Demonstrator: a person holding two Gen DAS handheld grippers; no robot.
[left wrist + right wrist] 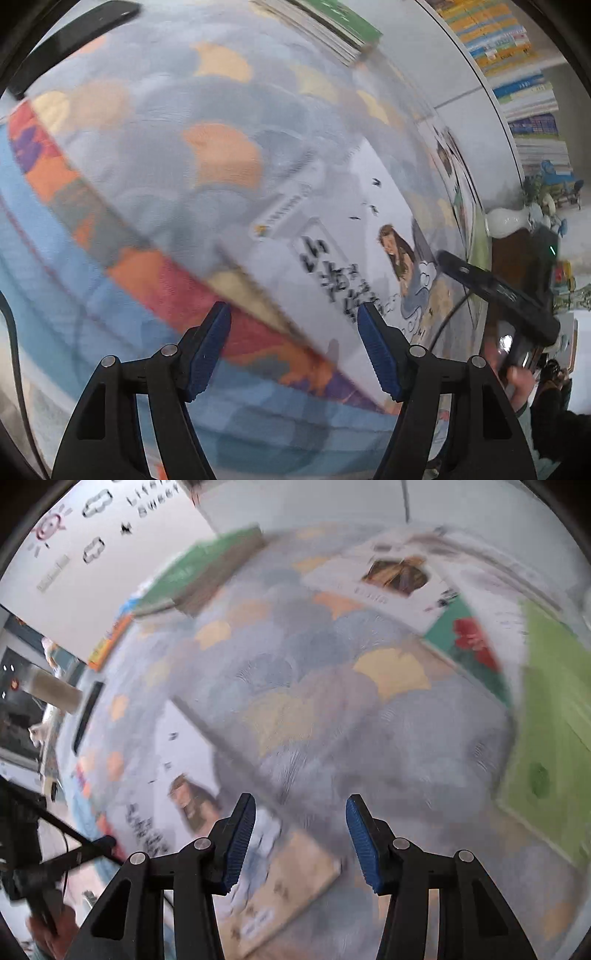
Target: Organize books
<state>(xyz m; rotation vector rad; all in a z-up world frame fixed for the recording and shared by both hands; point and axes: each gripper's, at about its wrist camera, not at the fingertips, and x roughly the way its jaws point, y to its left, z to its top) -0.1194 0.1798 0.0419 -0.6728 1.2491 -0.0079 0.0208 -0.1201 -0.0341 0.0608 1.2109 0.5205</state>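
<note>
— Grey cloth (369,746) with orange and yellow fan shapes covers the bench; what lies on it?

— Books, spread apart; a white book (332,236) with a drawn long-haired figure and black lettering lies flat near the front edge, and both views show it, though blurred.

— And the left gripper (293,314)?

— It hangs just above that white book, its blue fingers (207,347) spread with nothing between them; whether they touch the cover I cannot tell.

— The right gripper (301,810)?

— Its fingers (364,842) also stand apart and empty, over the cloth just beside the white book's long edge; a tan part of that cover shows below them.

— Other books?

— A green book (199,568) sits on a stack at the far left corner; a white book with a brown picture (391,579) lies toward the far edge; a teal book with a red flower (469,642) lies beside it, and a light green book (550,731) lies along the right edge.

— Anything else?

— A black flat object (86,716) near the left edge; too blurred to name.
</note>
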